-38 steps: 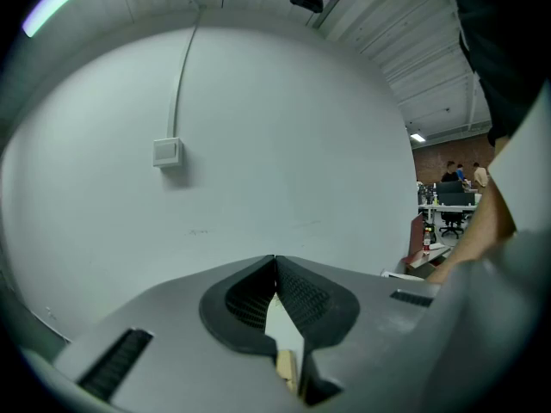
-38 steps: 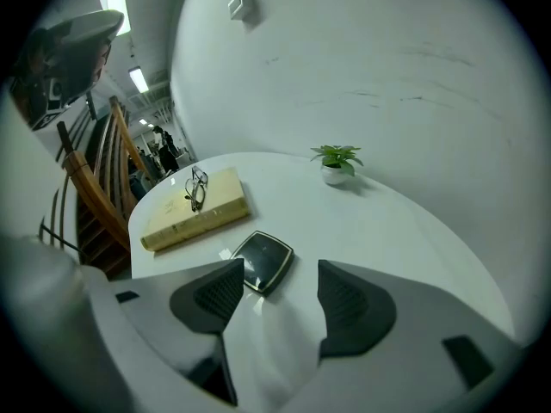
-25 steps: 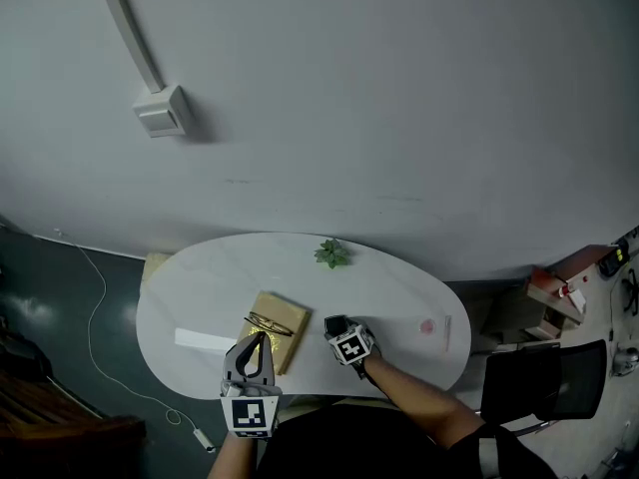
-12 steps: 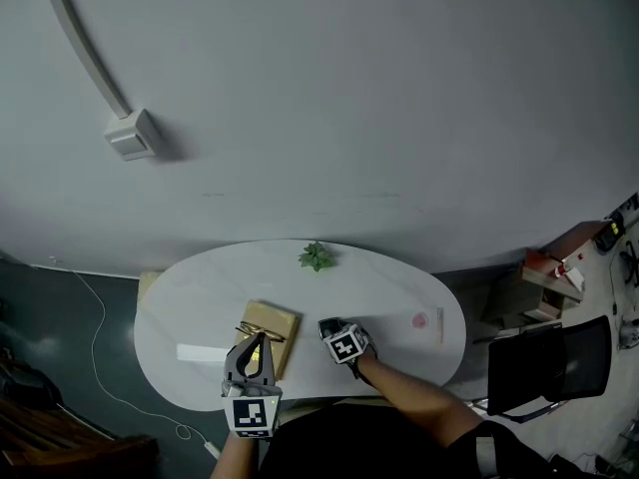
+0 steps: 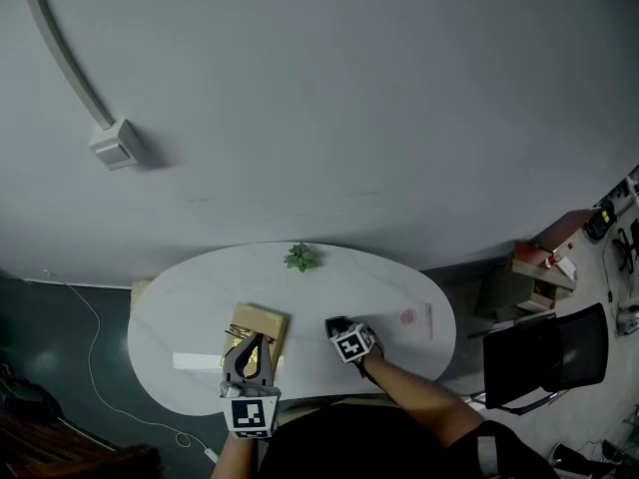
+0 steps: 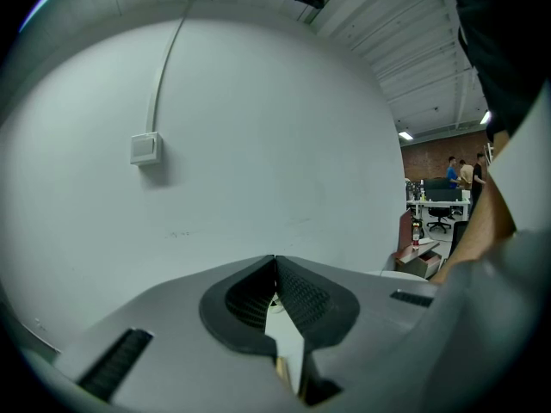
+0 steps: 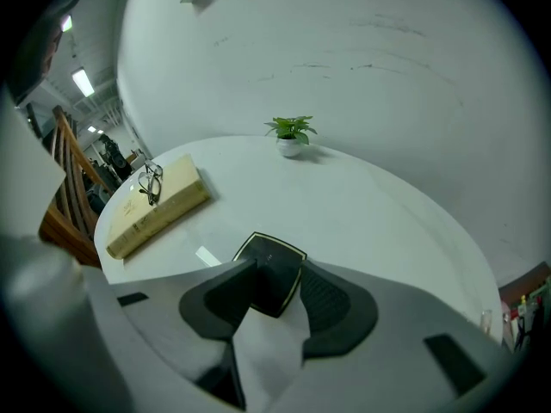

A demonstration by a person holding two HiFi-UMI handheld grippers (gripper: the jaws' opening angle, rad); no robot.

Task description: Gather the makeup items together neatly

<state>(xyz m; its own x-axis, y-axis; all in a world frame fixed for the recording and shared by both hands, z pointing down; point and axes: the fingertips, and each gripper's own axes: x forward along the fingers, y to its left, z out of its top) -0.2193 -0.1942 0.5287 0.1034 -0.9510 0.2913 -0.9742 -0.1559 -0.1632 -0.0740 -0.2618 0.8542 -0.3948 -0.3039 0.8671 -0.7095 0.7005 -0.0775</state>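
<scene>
Right gripper view: right gripper [image 7: 277, 263], jaws just closing, pinches black compact [image 7: 269, 252]; left gripper [image 6: 275, 263] pressed together, empty; pink item [image 5: 407, 317] well apart, so gathering looks barely begun.

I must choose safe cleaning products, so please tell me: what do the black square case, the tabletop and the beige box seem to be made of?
Black square case: probably hard plastic, with a smooth dark face and a thin gold rim.
Tabletop: smooth white with a slight sheen, perhaps lacquered or stone-like.
Beige box: looks like matte card or paper; it could be a book.
</scene>
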